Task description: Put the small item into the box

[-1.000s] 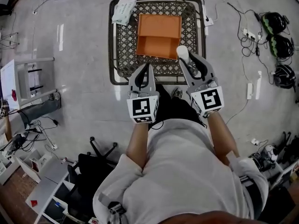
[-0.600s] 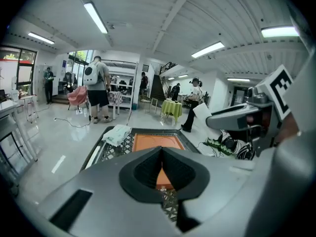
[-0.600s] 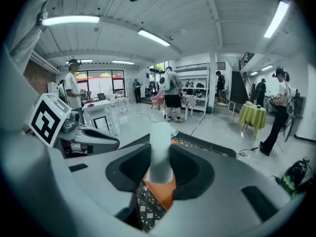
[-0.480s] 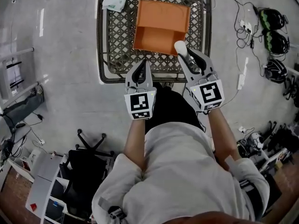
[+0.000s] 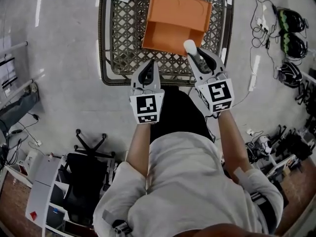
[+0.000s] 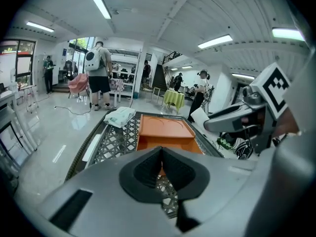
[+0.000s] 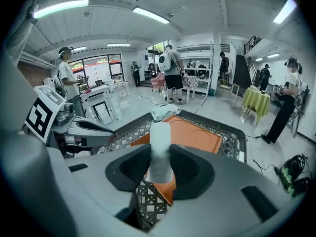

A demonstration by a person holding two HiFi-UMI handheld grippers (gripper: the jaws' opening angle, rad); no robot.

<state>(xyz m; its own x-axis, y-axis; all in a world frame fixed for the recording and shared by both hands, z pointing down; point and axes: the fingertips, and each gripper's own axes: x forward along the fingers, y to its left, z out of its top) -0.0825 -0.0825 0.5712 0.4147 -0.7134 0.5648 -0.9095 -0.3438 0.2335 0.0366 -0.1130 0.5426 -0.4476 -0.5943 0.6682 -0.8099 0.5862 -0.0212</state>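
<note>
**A:** Where's the small item (image 5: 189, 46)?

**B:** It's upright, pinched low on its body between the fingers (image 7: 190, 171) of my right gripper (image 5: 194, 53). It hangs just over the near right corner of the orange box (image 5: 177, 21) on the lattice desk (image 5: 118, 38). My left gripper (image 5: 147, 67) has its fingers (image 6: 143, 172) pressed together on nothing, near the desk's near edge.

**A:** What could go wrong?

**B:** If I release here, I think it clips the box rim and tumbles onto the lattice, or off the near edge to the floor. It's also held low, so a quick move could tilt it in the pinch. I'd carry it farther in first.
</note>
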